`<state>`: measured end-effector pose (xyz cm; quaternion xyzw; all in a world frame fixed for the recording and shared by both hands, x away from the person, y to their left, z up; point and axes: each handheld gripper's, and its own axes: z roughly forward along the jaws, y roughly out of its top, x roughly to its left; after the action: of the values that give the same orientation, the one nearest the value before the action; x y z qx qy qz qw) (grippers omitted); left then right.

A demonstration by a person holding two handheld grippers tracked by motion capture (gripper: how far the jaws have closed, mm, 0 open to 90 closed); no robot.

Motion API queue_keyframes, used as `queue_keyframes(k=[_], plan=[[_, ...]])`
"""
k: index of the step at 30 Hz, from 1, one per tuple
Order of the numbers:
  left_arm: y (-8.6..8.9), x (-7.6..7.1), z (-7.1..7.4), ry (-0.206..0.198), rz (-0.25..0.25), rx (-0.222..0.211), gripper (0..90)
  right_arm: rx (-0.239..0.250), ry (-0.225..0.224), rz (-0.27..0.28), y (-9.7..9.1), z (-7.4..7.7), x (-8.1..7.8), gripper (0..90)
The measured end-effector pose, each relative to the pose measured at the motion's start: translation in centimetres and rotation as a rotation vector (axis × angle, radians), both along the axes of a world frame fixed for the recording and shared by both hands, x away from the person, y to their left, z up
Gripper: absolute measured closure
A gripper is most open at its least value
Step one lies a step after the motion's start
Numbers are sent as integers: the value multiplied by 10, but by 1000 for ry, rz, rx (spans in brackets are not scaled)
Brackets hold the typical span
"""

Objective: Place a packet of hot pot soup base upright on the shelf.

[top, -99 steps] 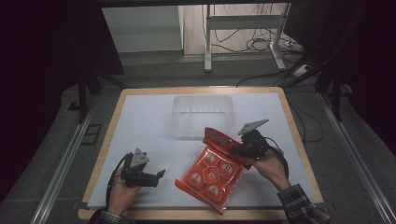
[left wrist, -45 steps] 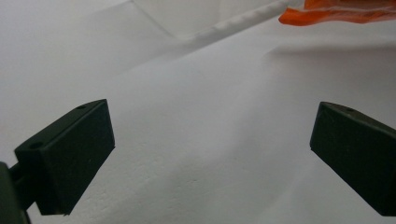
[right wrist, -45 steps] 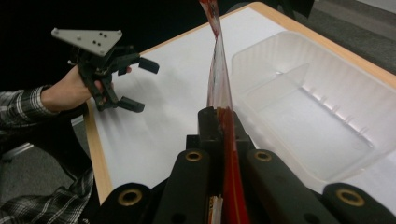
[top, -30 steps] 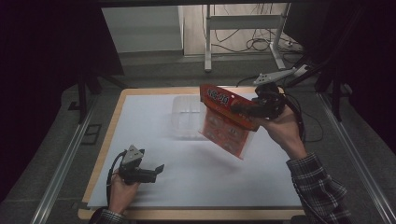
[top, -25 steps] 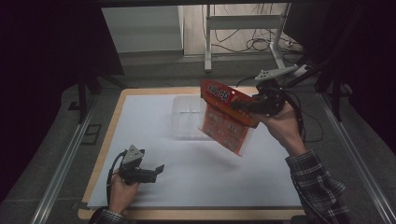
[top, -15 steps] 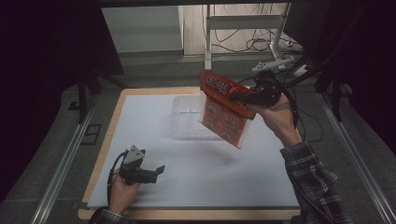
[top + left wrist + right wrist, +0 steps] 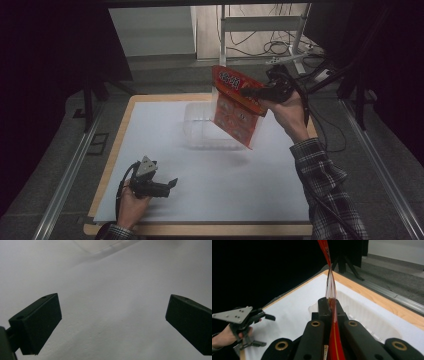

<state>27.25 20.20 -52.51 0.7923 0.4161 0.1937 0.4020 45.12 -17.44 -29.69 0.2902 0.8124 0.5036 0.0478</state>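
In the upper right of the high view, the right gripper (image 7: pixel 250 93) pinches the red snack packet (image 7: pixel 234 107) by its top edge, so it hangs above the clear plastic tub (image 7: pixel 202 127), likely for lowering in. At lower left, the left gripper (image 7: pixel 170 183) rests spread and empty on the white table (image 7: pixel 240 190).

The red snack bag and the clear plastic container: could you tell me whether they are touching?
Cannot tell. In the high view the red snack bag, clamped by the right gripper, hangs over the clear plastic container, overlapping it without a plain gap or contact.
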Motion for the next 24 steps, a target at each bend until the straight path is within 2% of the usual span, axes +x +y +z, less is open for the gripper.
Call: queue_keyframes(k=[10, 19, 24], plan=[[-1, 1, -1, 4, 1, 7, 0, 17, -7, -38, 6, -3, 26, 889], [-1, 1, -2, 9, 3, 15, 2, 30, -7, -44, 19, -7, 42, 889], [-1, 1, -2, 12, 3, 18, 2, 31, 1, -41, 27, -15, 52, 889]])
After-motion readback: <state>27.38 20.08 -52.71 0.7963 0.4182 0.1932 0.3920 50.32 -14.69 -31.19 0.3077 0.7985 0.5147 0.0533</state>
